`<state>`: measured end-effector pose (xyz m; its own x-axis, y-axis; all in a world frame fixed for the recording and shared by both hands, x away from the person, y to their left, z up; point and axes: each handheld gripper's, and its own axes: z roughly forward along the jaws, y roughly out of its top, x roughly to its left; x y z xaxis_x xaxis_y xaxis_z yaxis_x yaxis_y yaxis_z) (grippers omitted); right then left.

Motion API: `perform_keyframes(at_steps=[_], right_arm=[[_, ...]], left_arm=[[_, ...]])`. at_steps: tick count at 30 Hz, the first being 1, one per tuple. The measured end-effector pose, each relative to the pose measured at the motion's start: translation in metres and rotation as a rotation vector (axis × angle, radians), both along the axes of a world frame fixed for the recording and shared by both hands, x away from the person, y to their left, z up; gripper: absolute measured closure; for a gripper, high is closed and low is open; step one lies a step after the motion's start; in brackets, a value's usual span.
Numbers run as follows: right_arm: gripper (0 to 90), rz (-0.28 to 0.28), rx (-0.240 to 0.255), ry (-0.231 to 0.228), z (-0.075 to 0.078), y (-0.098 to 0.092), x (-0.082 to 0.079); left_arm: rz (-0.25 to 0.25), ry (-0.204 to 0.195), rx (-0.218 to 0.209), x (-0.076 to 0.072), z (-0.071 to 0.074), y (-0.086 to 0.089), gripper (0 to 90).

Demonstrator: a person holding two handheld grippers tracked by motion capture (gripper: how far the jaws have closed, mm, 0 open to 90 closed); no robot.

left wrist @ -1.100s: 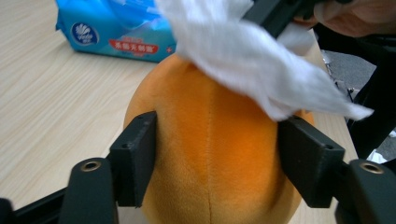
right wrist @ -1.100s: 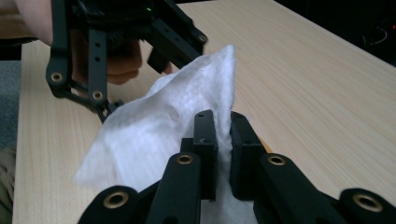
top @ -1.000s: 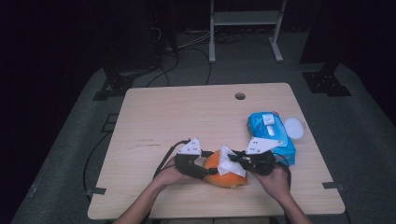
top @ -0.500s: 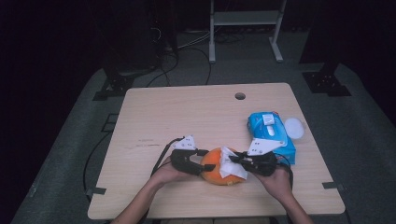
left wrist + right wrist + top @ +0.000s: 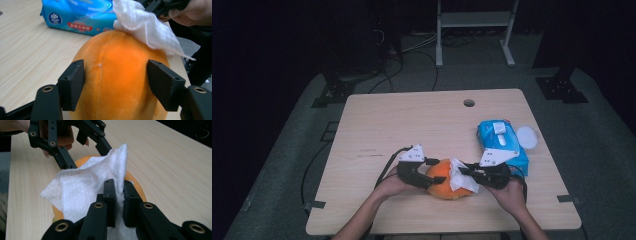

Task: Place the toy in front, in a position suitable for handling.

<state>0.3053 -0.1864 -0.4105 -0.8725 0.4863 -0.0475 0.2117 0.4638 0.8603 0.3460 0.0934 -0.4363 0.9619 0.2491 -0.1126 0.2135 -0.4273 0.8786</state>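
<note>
Left claw (image 5: 115,82) straddles orange plush toy (image 5: 117,82), jaws just opening, pads at its sides. Right claw (image 5: 117,195) pinches white wipe (image 5: 82,190) atop toy. Blue wipe pack (image 5: 502,142) just beyond toy on tabletop (image 5: 412,125).

Orange plush ball (image 5: 117,82), white wipe (image 5: 82,187), blue wipes pack (image 5: 501,144), black tools.
</note>
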Motion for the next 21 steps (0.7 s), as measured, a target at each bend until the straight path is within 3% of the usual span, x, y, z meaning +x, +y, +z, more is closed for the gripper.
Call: perform_keyframes(at_steps=[5,8,10,12,14,16,19,21], right_arm=[[82.2,-0.061,-0.021,0.052,-0.011,-0.018,0.005],[82.2,-0.057,-0.014,0.056,-0.012,-0.019,0.004],[82.2,-0.034,-0.009,0.036,-0.007,-0.013,0.000],[82.2,0.014,0.032,0.028,-0.002,-0.007,-0.005],[82.2,0.069,0.030,0.004,0.002,0.001,-0.012],[82.2,0.080,-0.003,-0.013,0.002,0.008,-0.015],[82.3,0.070,0.011,0.013,-0.001,0.003,-0.009],[82.2,0.028,0.018,0.026,-0.003,-0.004,-0.003]], left_arm=[[0.027,0.033,-0.002,0.005,-0.004,0.009,32.7],[0.037,0.044,-0.008,0.007,-0.006,0.012,32.6],[0.049,0.048,-0.008,0.007,-0.006,0.013,32.2],[0.063,0.061,-0.015,0.008,-0.007,0.013,31.5],[0.071,0.072,-0.016,0.010,-0.007,0.014,30.8],[0.060,0.066,-0.015,0.009,-0.007,0.014,31.0],[0.036,0.069,-0.017,0.007,-0.007,0.013,32.1],[0.012,0.060,-0.016,0.006,-0.008,0.011,33.2]])
